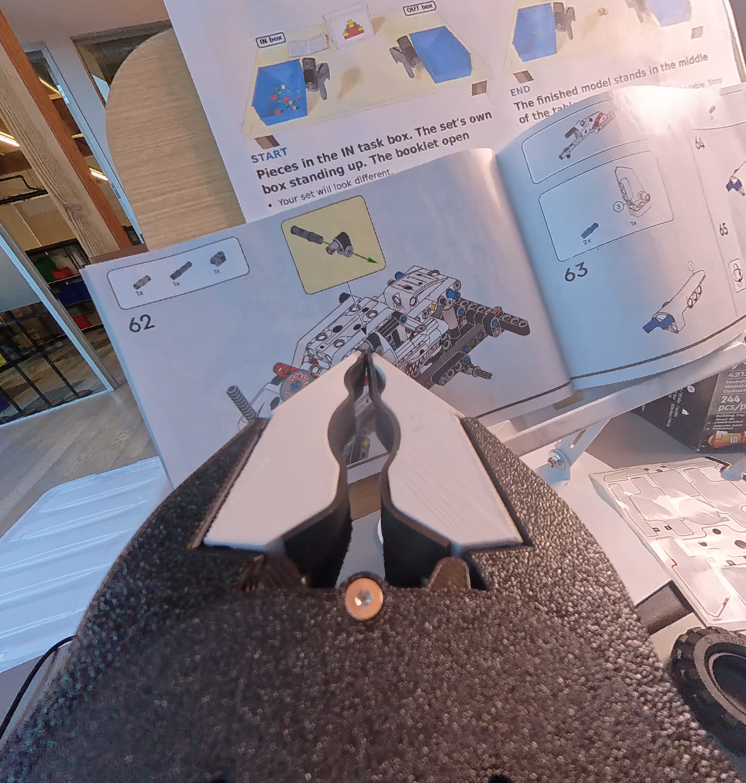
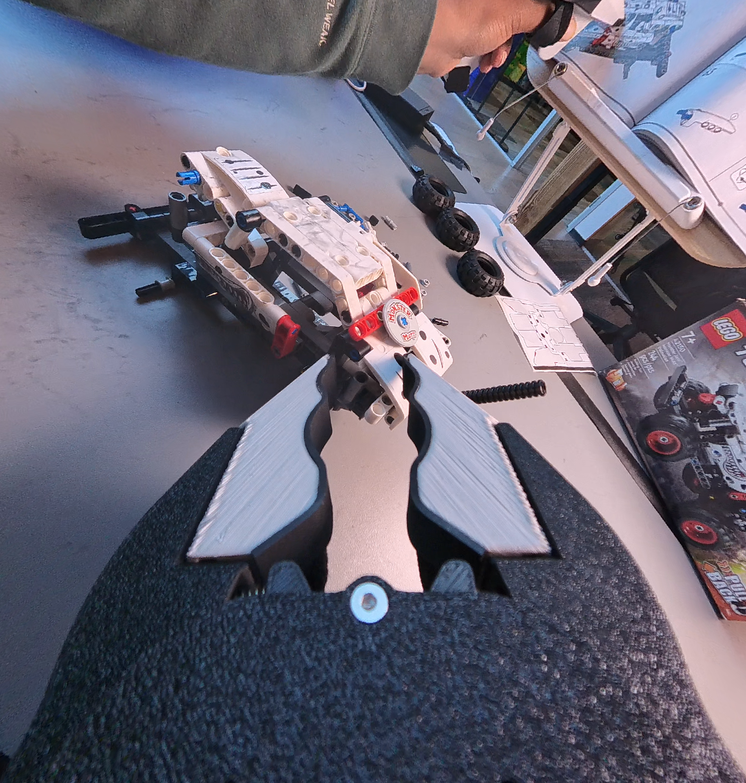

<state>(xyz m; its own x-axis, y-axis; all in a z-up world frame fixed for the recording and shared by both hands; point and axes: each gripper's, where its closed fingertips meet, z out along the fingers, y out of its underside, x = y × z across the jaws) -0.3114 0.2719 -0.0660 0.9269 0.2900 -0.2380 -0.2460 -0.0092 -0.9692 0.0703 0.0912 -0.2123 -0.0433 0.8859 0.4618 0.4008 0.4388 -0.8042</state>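
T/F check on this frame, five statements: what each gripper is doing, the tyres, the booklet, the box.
1. The right gripper is closed around the front end of the white brick truck model. True.
2. The left gripper is wide open. False: its fingertips meet, with nothing visibly held, in front of the open instruction booklet.
3. Three loose black tyres lie on the table beside the model. True.
4. All the tyres are mounted on the model. False: no tyre is on it.
5. The set's box stands upright. False: it lies flat at the table's right edge.
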